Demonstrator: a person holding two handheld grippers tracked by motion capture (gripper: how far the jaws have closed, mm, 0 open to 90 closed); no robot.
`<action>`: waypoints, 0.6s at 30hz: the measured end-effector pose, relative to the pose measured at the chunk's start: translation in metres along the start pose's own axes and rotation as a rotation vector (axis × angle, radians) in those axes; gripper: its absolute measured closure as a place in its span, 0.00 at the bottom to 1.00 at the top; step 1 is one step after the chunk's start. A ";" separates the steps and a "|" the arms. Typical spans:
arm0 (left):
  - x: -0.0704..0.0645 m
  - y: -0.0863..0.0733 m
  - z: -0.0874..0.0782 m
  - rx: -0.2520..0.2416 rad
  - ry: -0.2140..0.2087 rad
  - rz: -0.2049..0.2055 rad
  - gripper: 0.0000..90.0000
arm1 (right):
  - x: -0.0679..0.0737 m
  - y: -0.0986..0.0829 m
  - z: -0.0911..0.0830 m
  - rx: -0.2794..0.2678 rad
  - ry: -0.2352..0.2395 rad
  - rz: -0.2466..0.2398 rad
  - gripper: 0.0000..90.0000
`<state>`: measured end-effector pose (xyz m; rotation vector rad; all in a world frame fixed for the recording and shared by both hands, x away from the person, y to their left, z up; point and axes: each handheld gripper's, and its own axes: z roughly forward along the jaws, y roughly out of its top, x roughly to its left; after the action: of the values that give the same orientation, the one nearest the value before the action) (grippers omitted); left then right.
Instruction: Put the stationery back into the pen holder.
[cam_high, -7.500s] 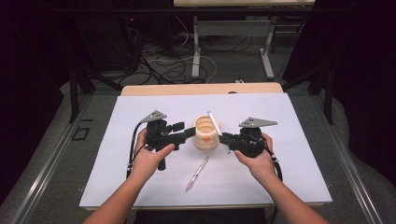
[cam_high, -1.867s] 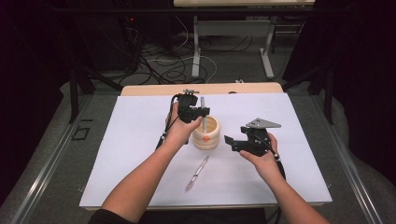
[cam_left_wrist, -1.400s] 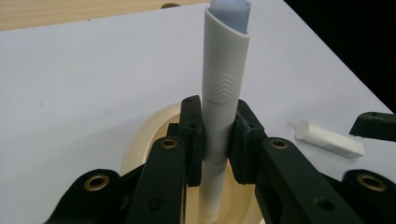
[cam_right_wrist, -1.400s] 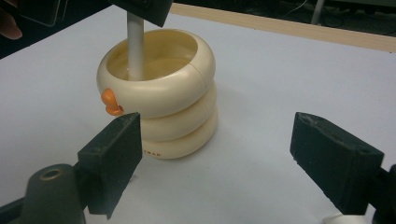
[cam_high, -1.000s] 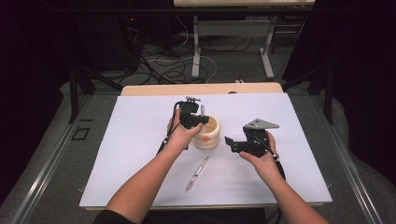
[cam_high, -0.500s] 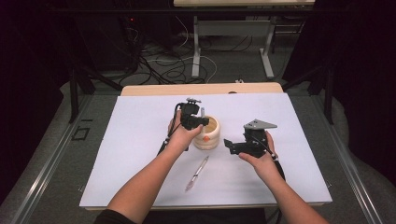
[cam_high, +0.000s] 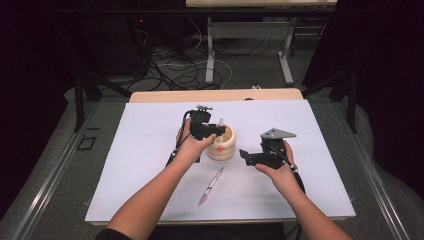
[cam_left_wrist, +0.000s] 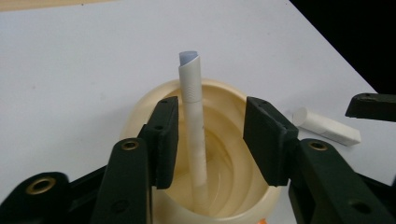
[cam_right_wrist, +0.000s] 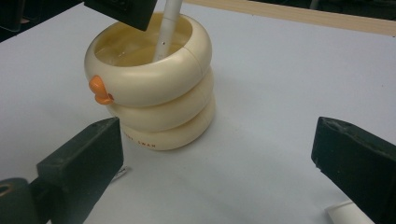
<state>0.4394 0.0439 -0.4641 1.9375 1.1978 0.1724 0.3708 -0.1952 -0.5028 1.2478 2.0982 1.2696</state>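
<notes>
Cream ringed holder (cam_high: 221, 143) on the white table cover (cam_high: 145, 165), directly beneath the left gripper (cam_left_wrist: 208, 135), whose jaws stand released either side of the white pen (cam_left_wrist: 195, 135) standing inside. Lift that gripper straight up so neither pad tips the pen; the right gripper (cam_right_wrist: 219, 158), wide apart beside the holder, grasps nothing

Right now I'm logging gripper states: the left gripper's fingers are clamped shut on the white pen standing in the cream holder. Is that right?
Not quite. The left gripper is open: in the left gripper view its fingers stand apart on either side of the white pen, with a gap on the right side. The pen does stand in the cream holder.
</notes>
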 end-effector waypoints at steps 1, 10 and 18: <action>0.000 -0.001 -0.001 -0.003 0.001 -0.002 0.60 | 0.000 0.000 0.000 0.000 0.001 0.002 0.02; 0.003 -0.009 -0.016 -0.045 -0.034 0.024 0.51 | 0.000 0.000 0.000 -0.001 0.003 0.000 0.02; 0.002 -0.019 -0.027 -0.100 -0.083 0.059 0.40 | 0.001 0.000 0.000 0.000 0.003 -0.004 0.03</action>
<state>0.4142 0.0652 -0.4608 1.8760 1.0586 0.1773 0.3704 -0.1945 -0.5030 1.2418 2.1015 1.2713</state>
